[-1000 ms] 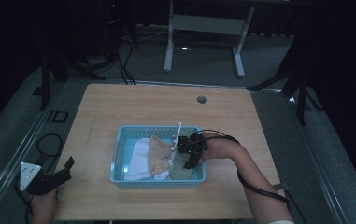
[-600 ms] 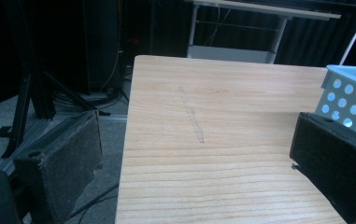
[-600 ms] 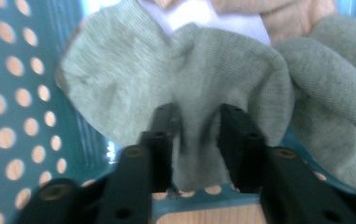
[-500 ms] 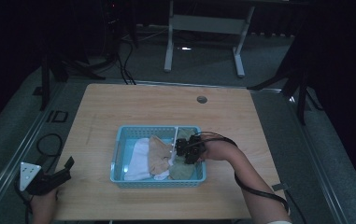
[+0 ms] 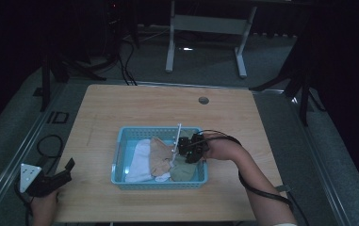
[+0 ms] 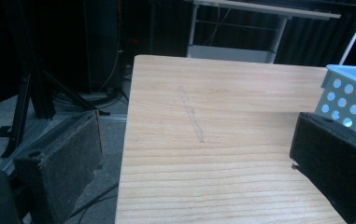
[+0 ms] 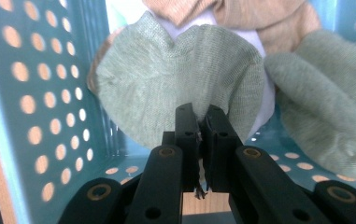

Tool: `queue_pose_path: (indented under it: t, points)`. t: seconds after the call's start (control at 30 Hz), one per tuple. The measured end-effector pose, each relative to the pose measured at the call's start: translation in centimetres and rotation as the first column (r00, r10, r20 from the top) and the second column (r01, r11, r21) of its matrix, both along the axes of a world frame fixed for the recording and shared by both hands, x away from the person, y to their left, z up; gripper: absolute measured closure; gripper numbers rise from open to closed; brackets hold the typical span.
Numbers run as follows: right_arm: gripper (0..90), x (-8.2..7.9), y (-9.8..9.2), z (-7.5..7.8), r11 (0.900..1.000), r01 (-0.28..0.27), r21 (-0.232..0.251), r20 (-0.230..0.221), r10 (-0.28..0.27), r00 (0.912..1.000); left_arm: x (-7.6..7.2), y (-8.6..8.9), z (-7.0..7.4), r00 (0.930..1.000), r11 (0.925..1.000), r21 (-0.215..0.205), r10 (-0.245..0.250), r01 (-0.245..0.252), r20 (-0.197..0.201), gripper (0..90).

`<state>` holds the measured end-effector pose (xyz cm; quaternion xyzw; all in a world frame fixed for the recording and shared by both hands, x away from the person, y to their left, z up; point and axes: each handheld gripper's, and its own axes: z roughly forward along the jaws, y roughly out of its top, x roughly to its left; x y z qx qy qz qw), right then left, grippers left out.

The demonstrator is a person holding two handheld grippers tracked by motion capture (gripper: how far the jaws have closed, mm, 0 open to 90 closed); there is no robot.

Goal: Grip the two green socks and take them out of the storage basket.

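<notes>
A blue perforated basket (image 5: 119,157) sits at the table's middle front with several cloths in it: a white one (image 5: 138,162), a tan one (image 5: 159,151) and a green one (image 5: 184,173). My right gripper (image 5: 176,159) reaches into the basket from the right. In the right gripper view its jaws (image 7: 200,116) have just been closing and now pinch the edge of the green cloth (image 7: 166,74). A second green piece (image 7: 325,107) lies to its right. My left gripper (image 5: 66,168) rests at the table's front left corner, its pads (image 6: 68,154) wide apart over bare wood.
The basket wall (image 7: 40,93) stands close on the left of the right gripper's jaws. A basket corner (image 6: 348,93) shows at the right of the left gripper view. A round hole (image 5: 203,100) marks the table's far side. Cables and stands lie on the floor around.
The right gripper has shifted only slightly inside the basket, over the green cloth. The left hand and its gripper have kept still.
</notes>
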<state>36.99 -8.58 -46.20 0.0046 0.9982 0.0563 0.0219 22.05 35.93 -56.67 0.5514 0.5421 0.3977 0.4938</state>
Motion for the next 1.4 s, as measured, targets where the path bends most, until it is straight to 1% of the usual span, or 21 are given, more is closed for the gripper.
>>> queue_pose_path:
  t: [0.03, 0.07, 0.1, 0.23, 0.33, 0.47, 0.67, 0.77, 0.87, 1.07, 1.27, 1.4]
  points:
    - [85.4, 0.0, 0.0, 0.3, 1.0, -0.003, 0.004, -0.004, 0.003, 1.0, 0.0, 0.0, 0.0, 1.0, 1.0, -0.001, 0.0, 0.0, 0.0, 2.4]
    - [85.4, -0.1, 0.0, 0.7, 1.0, -0.014, 0.008, 0.003, 0.014, 0.9999, 0.0, 0.0, 0.0, 1.0, 1.0, -0.001, 0.0, 0.0, -0.001, 2.5]
    - [85.4, -0.1, 0.0, 1.1, 1.0, -0.005, 0.013, 0.002, 0.005, 1.0, 0.0, 0.0, 0.0, 1.0, 1.0, -0.001, 0.0, 0.0, -0.001, 2.4]
    - [85.3, -0.1, -0.2, 2.2, 0.999, -0.007, 0.034, 0.005, 0.007, 1.0, 0.0, 0.0, 0.0, 1.0, 1.0, -0.002, -0.001, 0.001, -0.002, 2.4]
    - [85.3, -0.2, -0.5, 3.2, 0.999, -0.014, 0.039, 0.019, 0.014, 0.9997, 0.0, 0.0, 0.0, 1.0, 1.0, -0.004, 0.0, 0.0, -0.003, 2.4]
    - [85.3, -0.1, -1.1, 4.8, 0.998, -0.009, 0.068, 0.034, 0.006, 0.9994, 0.0, 0.0, 0.0, 1.0, 1.0, -0.002, 0.0, 0.0, -0.005, 2.4]
    - [85.3, 0.0, -2.5, 7.3, 0.995, -0.002, 0.103, 0.067, -0.004, 0.9978, 0.0, 0.0, 0.0, 1.0, 1.0, -0.002, 0.001, -0.001, -0.007, 2.5]
    - [85.3, 0.0, -3.4, 8.5, 0.993, 0.014, 0.12, 0.078, -0.023, 0.9967, 0.0, 0.0, 0.0, 1.0, 1.0, -0.004, 0.002, -0.002, -0.005, 2.5]
    - [85.3, 0.1, -4.6, 9.5, 0.991, 0.032, 0.128, 0.092, -0.044, 0.9948, 0.0, 0.0, 0.0, 1.0, 1.0, -0.003, 0.002, -0.002, -0.005, 2.4]
    - [85.2, 0.4, -7.6, 10.1, 0.986, 0.086, 0.14, 0.1, -0.1, 0.9899, 0.0, 0.1, 0.0, 0.9999, 1.0, -0.006, 0.004, -0.004, -0.01, 2.5]
    - [85.2, 0.7, -10.3, 9.8, 0.982, 0.135, 0.132, 0.094, -0.148, 0.9845, 0.1, 0.1, 0.0, 0.9999, 1.0, -0.004, 0.005, -0.005, -0.01, 2.5]
    - [85.2, 0.8, -12.1, 9.4, 0.978, 0.168, 0.123, 0.092, -0.18, 0.9794, 0.1, 0.1, 0.0, 0.9999, 1.0, -0.003, 0.006, -0.006, -0.01, 2.5]
